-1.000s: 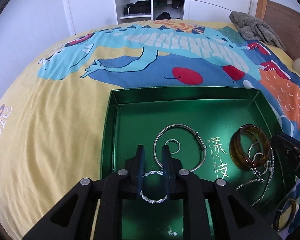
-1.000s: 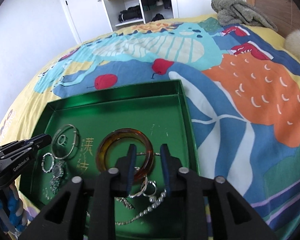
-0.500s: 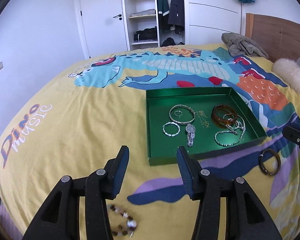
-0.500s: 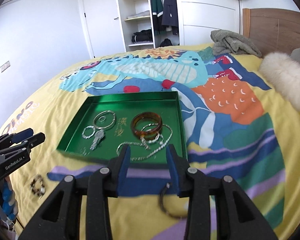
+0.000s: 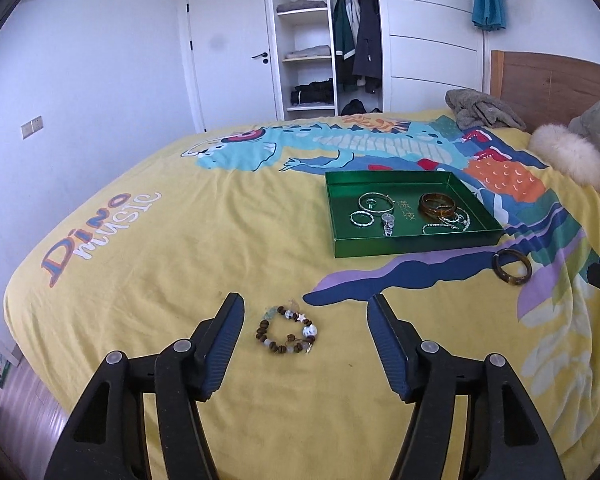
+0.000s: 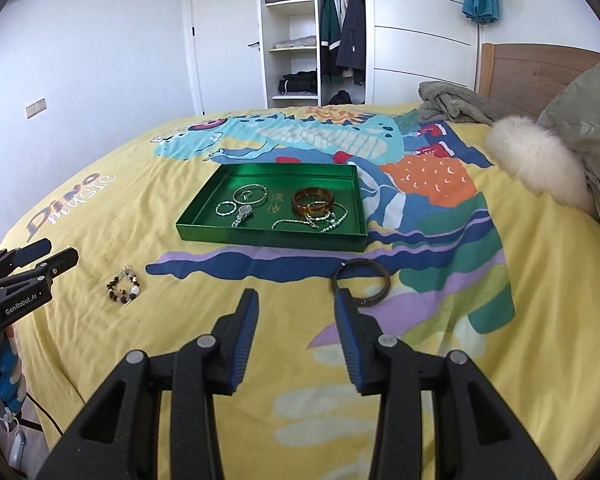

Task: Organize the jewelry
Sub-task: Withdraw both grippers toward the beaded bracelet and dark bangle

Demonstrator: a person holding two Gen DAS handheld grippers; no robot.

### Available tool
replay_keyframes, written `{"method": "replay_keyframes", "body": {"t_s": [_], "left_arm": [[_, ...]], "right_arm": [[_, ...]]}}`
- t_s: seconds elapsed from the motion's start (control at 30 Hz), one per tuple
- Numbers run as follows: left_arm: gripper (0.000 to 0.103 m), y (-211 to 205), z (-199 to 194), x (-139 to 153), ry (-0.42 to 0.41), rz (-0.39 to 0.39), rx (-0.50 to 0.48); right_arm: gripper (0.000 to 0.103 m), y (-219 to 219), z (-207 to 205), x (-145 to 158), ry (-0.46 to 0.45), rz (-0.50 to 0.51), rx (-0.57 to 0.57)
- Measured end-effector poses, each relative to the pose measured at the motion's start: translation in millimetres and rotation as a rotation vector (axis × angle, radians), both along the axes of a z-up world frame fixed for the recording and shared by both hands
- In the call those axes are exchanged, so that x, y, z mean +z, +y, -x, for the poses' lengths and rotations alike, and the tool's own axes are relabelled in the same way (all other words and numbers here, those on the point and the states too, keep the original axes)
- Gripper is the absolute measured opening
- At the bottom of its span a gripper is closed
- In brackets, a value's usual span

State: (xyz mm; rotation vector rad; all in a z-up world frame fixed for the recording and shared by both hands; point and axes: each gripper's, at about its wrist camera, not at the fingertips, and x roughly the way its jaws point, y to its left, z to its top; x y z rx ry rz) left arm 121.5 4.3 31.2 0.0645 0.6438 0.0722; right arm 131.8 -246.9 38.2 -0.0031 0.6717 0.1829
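Observation:
A green tray (image 5: 404, 245) (image 6: 260, 240) lies on the bed and holds silver bangles (image 5: 375, 202), an amber bangle (image 5: 438, 204) (image 6: 313, 201), a watch and chains. A beaded bracelet (image 5: 287, 331) (image 6: 124, 290) lies on the yellow cover just ahead of my open, empty left gripper (image 5: 305, 312). A dark bangle (image 5: 511, 267) (image 6: 361, 282) lies in front of the tray, just beyond the right finger of my open, empty right gripper (image 6: 296, 306). The left gripper also shows at the left edge of the right wrist view (image 6: 46, 254).
The bed has a yellow dinosaur-print cover (image 5: 180, 240). A grey garment (image 5: 482, 114), a white fur cushion (image 5: 568, 158) and a wooden headboard (image 5: 552, 88) are at the far right. An open wardrobe (image 5: 328, 44) stands behind. The bed edge drops off at lower left.
Both grippers have pulled back from the tray toward the near edge of the bed and opened. The left one let go of the silver bracelet, which now lies in the tray.

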Motion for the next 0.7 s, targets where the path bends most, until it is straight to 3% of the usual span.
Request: {"method": "replay_keyframes", "body": {"t_s": [0.2, 0.7], "left_arm": [[0.066, 5.0, 35.8, 11.5, -0.046, -0.009, -0.003], [0.071, 32.2, 74.0, 21.1, -0.113, 0.001, 0.041]], "right_arm": [[0.038, -0.6, 35.0, 7.0, -0.017, 0.006, -0.018], [0.038, -14.4, 83.4, 26.8, -0.056, 0.009, -0.107]]}}
